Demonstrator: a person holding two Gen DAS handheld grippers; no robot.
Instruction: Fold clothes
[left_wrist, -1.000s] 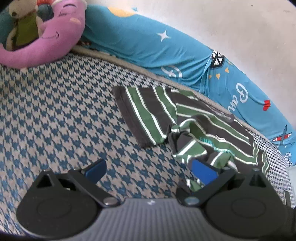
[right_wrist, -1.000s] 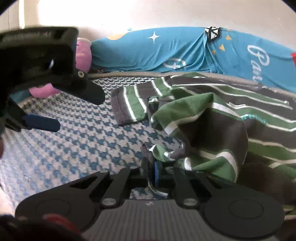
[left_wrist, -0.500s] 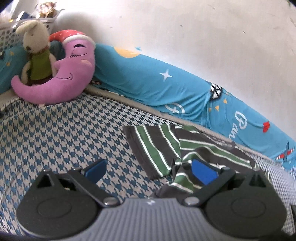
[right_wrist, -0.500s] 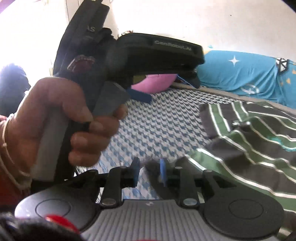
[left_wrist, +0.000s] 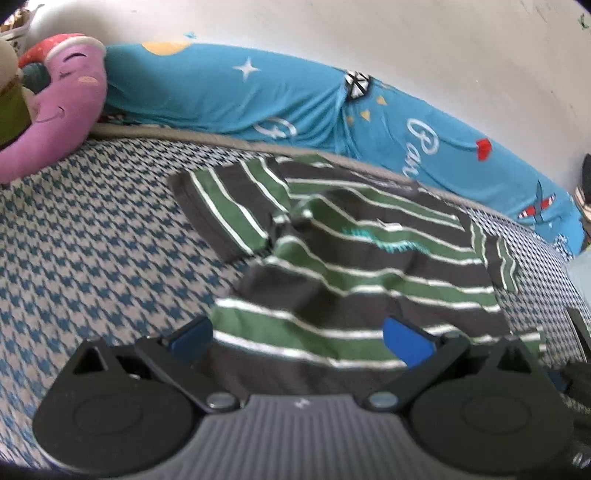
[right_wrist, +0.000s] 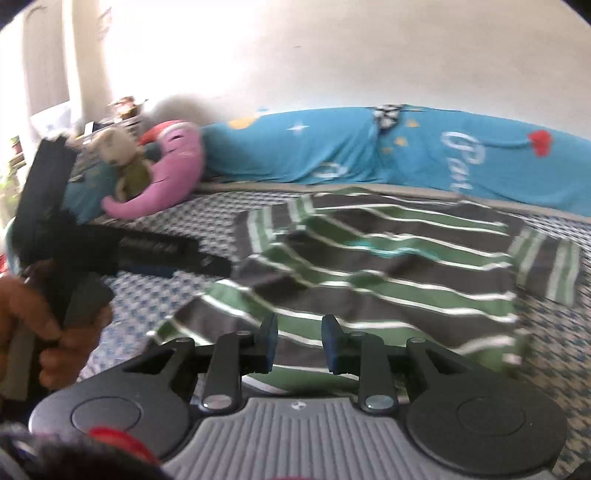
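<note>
A dark grey T-shirt with green and white stripes lies spread on the houndstooth bedcover, with one sleeve out to the left and a fold across its upper left. My left gripper hovers open and wide over the shirt's near hem, nothing between its blue pads. In the right wrist view the same shirt fills the middle. My right gripper stands open above the near hem with an empty gap. A hand holds the left gripper at the shirt's left edge.
A long blue bolster pillow runs along the white wall behind the shirt. A pink moon plush and a stuffed rabbit sit at the back left. Bare bedcover extends left and right of the shirt.
My right gripper, shut on the shirt's hem a second ago, has opened and let it go. The bunched shirt now lies spread flatter. My left gripper moved over the near hem.
</note>
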